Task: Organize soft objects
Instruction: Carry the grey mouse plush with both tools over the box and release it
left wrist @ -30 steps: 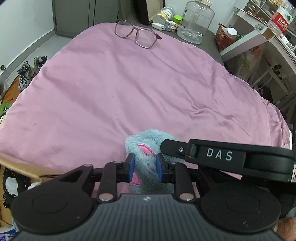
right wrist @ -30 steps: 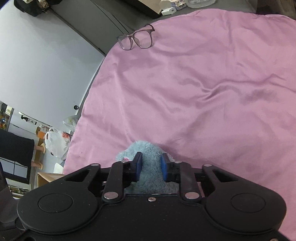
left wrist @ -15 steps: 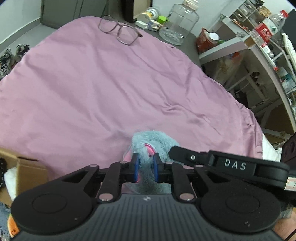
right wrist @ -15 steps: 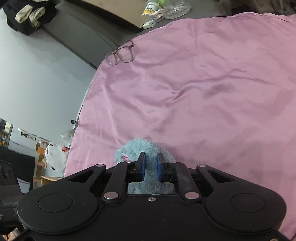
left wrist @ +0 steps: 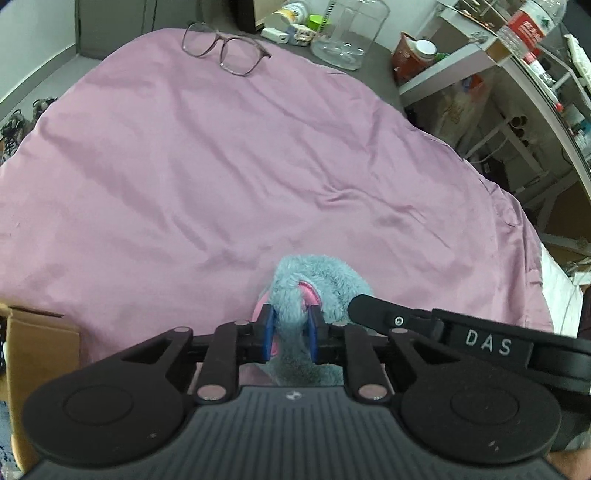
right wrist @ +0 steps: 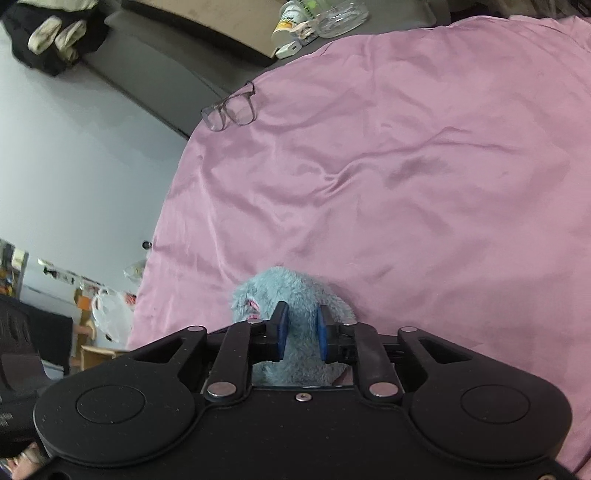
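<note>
Plush toy (left wrist: 317, 280) of shaggy pale blue fur, with a pink ear lining, sat at the near edge of the pink sheet (left wrist: 221, 166), caught between both tools. Left gripper (left wrist: 290, 334) was clenched on it, the blue pads (left wrist: 266, 332) pressed into the fur on either side of a narrow fold. Right gripper (right wrist: 301, 334) was likewise clamped on the toy (right wrist: 291, 291), its blue pads (right wrist: 281, 332) sunk into the soft pile. In the left view the black arm of the other tool, lettered DAS, reached in from the right and touched the fur.

That sheet was smooth and slightly glossy, with shallow creases running across its middle, and it covered a broad rounded bed. Glasses (left wrist: 225, 51) with thin dark frames and squarish lenses lay open at the far edge of the sheet, well apart from the toy; they also showed in the right view (right wrist: 231, 110).

Beyond the bed stood a clear glass jar (left wrist: 351, 33), wide and cylindrical, beside small bottles and a white charger on a grey surface. White shelving (left wrist: 480, 55) with bottles and clutter filled the right side. A brown cardboard box (left wrist: 33, 343) stood beside the bed at the lower left. Shoes (left wrist: 22, 118) lay on the grey floor at the left.
</note>
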Motion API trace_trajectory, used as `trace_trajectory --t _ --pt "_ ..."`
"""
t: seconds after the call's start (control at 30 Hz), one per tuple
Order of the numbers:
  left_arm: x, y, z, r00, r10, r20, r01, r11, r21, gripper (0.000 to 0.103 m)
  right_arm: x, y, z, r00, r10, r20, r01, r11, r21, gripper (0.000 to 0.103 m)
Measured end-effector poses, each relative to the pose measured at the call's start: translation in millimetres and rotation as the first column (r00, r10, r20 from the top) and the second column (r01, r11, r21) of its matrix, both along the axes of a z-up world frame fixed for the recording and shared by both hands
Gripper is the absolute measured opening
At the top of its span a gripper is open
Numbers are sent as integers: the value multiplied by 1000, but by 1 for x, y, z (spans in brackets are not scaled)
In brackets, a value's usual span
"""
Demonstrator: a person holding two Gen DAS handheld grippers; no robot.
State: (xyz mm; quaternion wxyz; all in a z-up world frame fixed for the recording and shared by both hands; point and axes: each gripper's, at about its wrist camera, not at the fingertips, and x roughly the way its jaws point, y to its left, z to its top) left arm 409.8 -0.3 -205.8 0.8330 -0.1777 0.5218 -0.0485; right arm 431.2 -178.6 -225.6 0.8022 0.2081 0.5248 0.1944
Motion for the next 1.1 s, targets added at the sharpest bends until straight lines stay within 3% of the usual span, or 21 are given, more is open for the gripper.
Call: trace_trajectory --t 0.4,1.1 --pt "-4 4 6 1000 6 18 -5 999 -35 10 -7 11 21 998 5 65 1 996 -88 12" --pt "-71 15 77 990 -49 130 56 997 -53 9 -85 22 93 981 -12 193 34 993 -112 12"
